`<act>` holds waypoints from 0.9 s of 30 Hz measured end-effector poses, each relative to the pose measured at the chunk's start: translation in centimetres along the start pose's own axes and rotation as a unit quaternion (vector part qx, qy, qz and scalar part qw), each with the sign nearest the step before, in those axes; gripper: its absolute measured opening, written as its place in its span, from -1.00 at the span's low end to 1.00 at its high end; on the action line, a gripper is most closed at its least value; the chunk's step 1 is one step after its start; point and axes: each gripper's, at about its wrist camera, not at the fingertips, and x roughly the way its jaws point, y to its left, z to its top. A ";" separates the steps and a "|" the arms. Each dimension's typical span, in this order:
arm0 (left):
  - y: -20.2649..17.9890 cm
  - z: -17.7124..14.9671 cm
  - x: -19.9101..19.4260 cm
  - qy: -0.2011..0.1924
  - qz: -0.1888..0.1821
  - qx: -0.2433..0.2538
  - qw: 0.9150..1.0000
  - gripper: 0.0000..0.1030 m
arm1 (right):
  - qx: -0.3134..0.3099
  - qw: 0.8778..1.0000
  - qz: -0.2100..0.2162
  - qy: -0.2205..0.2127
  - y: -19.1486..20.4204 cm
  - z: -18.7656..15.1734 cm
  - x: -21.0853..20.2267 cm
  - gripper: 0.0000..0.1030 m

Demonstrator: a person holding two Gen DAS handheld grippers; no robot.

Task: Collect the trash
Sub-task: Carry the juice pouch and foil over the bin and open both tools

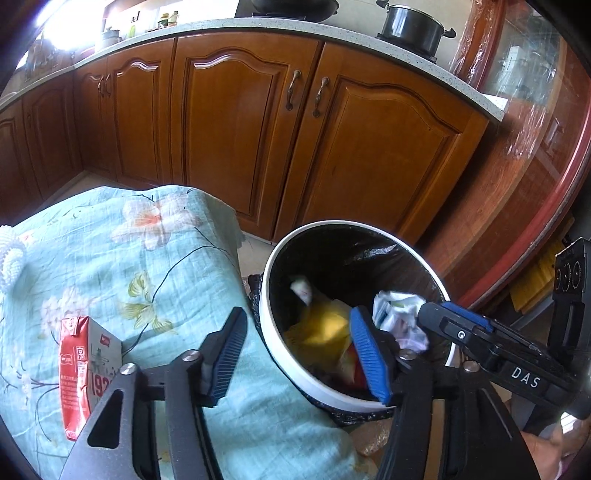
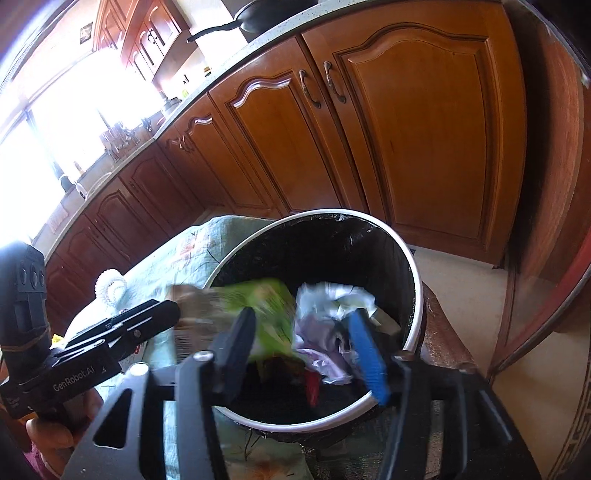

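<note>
A white-rimmed bin (image 1: pixel 266 325) with a black liner stands by the cloth-covered table. My left gripper (image 1: pixel 299 354) is open over its near rim, with a yellow-green packet (image 1: pixel 325 328) below the gap, touching neither pad. My right gripper (image 1: pixel 430 314) reaches in from the right beside crumpled white paper (image 1: pixel 399 317). In the right wrist view my right gripper (image 2: pixel 304 354) is open above the bin (image 2: pixel 413 280). The crumpled paper (image 2: pixel 332 306) and the blurred green packet (image 2: pixel 266 306) lie loose between its fingers. My left gripper (image 2: pixel 171 312) comes in from the left. A red-and-white carton (image 1: pixel 81 369) lies on the cloth.
The table wears a teal floral cloth (image 1: pixel 147 258), with a white knitted item (image 2: pixel 110 288) on it. Brown wooden cabinets (image 1: pixel 240 129) run behind under a pale counter with a black pot (image 1: pixel 412 27). A curved wooden glass-fronted cabinet (image 1: pixel 524 155) stands right of the bin.
</note>
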 end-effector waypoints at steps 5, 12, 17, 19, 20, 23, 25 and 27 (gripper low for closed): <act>0.4 -0.4 -1.1 -0.009 0.001 -0.001 1.000 0.18 | 0.012 1.000 0.005 -0.007 0.0 -0.4 -0.7 0.24; 3.0 -2.5 -4.0 -0.017 0.003 -0.026 0.999 0.24 | 0.018 0.999 0.014 -0.025 1.9 -2.0 -1.6 0.69; 5.0 -4.0 -7.1 -0.031 0.012 -0.041 0.999 0.25 | 0.008 0.999 0.022 -0.033 4.5 -3.4 -2.0 0.75; 5.8 -4.7 -8.5 -0.039 0.020 -0.047 0.998 0.27 | 0.001 0.999 0.028 -0.032 5.7 -4.0 -2.0 0.76; 6.2 -5.0 -9.1 -0.041 0.024 -0.049 0.998 0.28 | -0.001 0.999 0.031 -0.031 6.2 -4.3 -1.9 0.76; 7.7 -6.2 -10.9 -0.048 0.037 -0.058 0.996 0.30 | -0.009 0.999 0.041 -0.022 7.8 -5.3 -1.4 0.77; 9.1 -7.0 -12.0 -0.050 0.047 -0.069 0.995 0.30 | -0.013 0.999 0.046 -0.016 8.9 -5.9 -1.0 0.77; 10.4 -7.8 -12.9 -0.051 0.056 -0.084 0.994 0.30 | -0.016 0.998 0.053 -0.009 9.9 -6.5 -0.7 0.77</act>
